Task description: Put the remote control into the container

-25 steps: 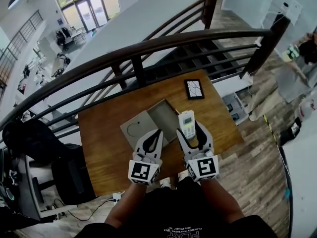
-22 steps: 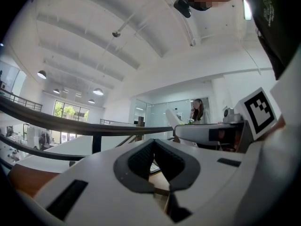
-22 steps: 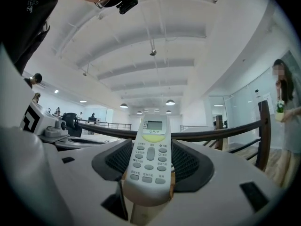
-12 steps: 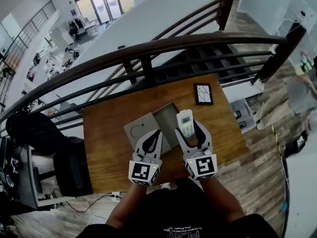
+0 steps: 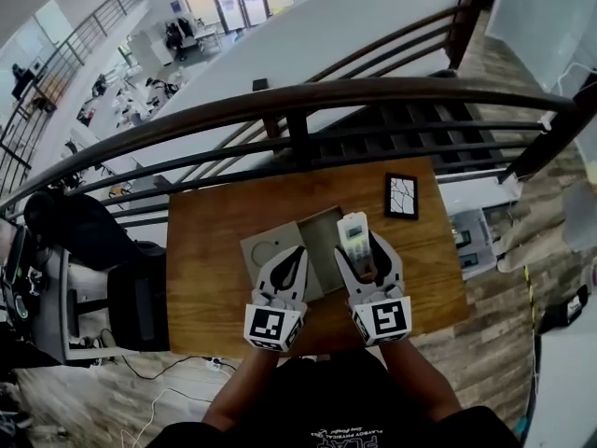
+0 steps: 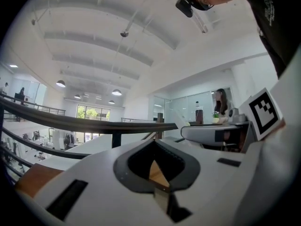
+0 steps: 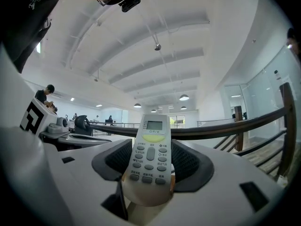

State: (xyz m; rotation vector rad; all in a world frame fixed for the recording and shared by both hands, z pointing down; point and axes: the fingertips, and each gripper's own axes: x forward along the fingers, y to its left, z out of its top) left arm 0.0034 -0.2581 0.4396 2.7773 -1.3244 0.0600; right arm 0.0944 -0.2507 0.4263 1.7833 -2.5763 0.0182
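The remote control [image 7: 149, 147] is pinched at its lower end between the jaws of the right gripper [image 7: 150, 166], with the button face towards that gripper's camera and the display end pointing away from the person. In the head view it sits at the right edge of the open grey container [image 5: 319, 241], whose lid [image 5: 264, 248] lies flat alongside on the wooden table [image 5: 210, 250]. Its height above the box cannot be judged. The left gripper [image 5: 287, 267] hovers over the lid, jaws pressed together on nothing. A dark framed tile [image 5: 402, 196] lies apart, nearer the railing [image 5: 280, 101]. Judged step: carrying, placement not yet made. The next move calls for shifting the remote slightly left over the opening, lowering it in, then spreading the jaws
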